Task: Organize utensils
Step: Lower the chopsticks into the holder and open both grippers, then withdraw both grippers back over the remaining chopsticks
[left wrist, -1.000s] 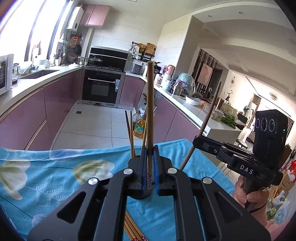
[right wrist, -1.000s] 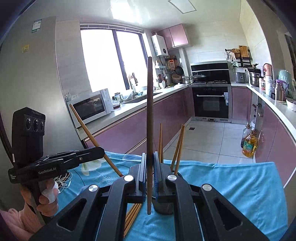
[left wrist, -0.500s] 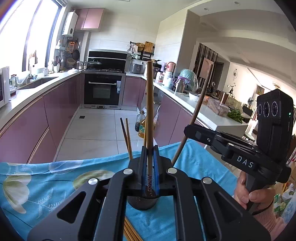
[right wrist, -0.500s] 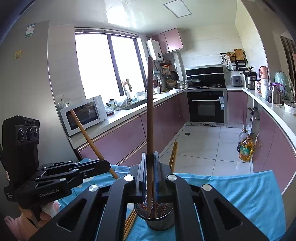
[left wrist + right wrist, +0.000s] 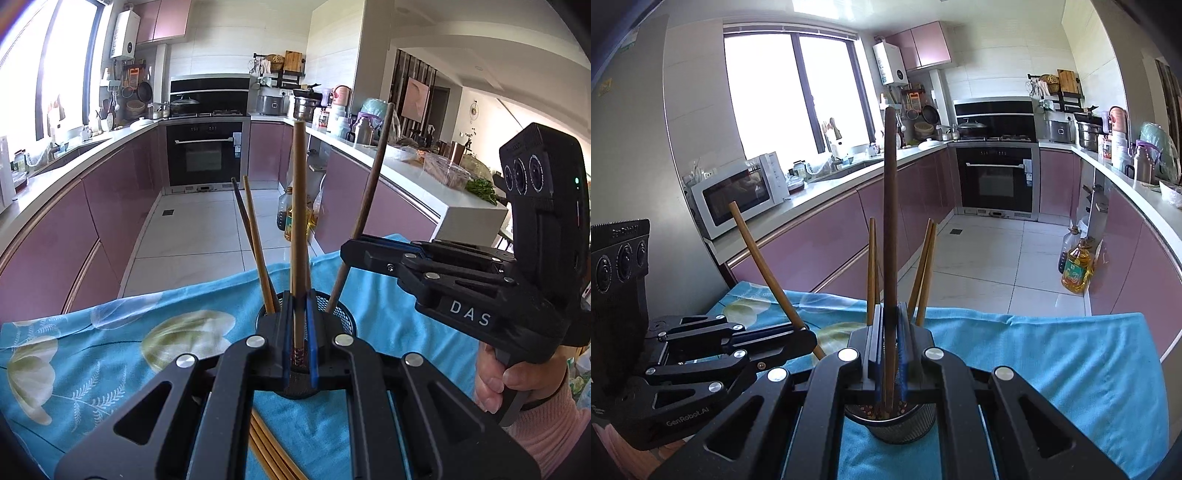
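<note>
The left hand-held gripper (image 5: 299, 332) is closed on a light brown chopstick (image 5: 300, 221), which stands almost upright with its lower end inside the black mesh holder (image 5: 343, 321). The right hand-held gripper (image 5: 889, 350) is closed on a darker chopstick (image 5: 889, 221), and its tip also reaches into the holder. More chopsticks (image 5: 925, 266) lean inside it. The holder stands on the bench, on a blue flowered cloth (image 5: 110, 350), where loose chopsticks (image 5: 269, 454) lie.

Black tool (image 5: 300, 332), pink sleeve (image 5: 550, 428)
</note>
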Demonstrator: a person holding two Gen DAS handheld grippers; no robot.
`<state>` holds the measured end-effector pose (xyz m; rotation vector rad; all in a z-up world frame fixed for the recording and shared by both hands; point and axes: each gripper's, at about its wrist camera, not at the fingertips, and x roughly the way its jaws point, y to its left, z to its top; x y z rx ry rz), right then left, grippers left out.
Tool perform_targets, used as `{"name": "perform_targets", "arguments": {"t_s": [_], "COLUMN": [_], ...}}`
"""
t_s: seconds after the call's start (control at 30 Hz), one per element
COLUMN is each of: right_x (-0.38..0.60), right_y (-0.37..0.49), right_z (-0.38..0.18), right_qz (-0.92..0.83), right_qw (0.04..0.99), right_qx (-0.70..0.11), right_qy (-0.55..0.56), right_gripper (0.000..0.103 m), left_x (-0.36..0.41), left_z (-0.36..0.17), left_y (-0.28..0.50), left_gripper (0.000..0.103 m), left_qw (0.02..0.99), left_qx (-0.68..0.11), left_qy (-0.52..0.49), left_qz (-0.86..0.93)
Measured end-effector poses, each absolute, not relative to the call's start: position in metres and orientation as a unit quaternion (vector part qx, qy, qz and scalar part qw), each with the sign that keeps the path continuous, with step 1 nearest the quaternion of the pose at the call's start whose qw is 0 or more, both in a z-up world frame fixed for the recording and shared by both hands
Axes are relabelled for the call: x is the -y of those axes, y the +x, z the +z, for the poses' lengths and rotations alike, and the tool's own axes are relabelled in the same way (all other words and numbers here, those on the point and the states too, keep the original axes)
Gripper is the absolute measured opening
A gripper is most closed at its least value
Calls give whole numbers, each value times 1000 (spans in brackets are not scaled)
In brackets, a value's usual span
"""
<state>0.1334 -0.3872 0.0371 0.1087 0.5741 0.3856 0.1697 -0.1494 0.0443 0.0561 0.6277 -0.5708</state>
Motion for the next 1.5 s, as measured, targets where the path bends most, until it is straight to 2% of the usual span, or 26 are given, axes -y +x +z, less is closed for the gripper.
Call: {"name": "perform_targets", "arguments": {"t_s": [0.37, 0.73, 0.9, 1.2, 1.43, 1.5], "right_x": [379, 380, 383, 384, 382, 381], "right_y": [149, 155, 154, 151, 134, 124], "right_z": [19, 19, 22, 24, 25, 26], "right_qz": [187, 180, 174, 175, 188, 193], "right_qw": [926, 927, 932, 934, 934, 935], "right_qx": [-323, -323, -311, -303, -296, -291], "right_qy": [49, 61, 72, 73, 67, 63], "right_gripper": [6, 9, 10, 11, 23, 26], "left_x": [162, 152, 147, 137, 121, 114], "left_z": [21, 14, 14, 18, 18, 18], "left_y": [197, 203, 201, 189, 171, 163], "left_gripper": [8, 8, 19, 29, 38, 44], "left_qw": [901, 902, 906, 917, 926, 930], "left_qx": [-339, -342, -336, -312, -294, -288], "left_qy": [30, 17, 12, 10, 13, 14], "left_qz": [-270, -263, -257, -250, -236, -230]}}
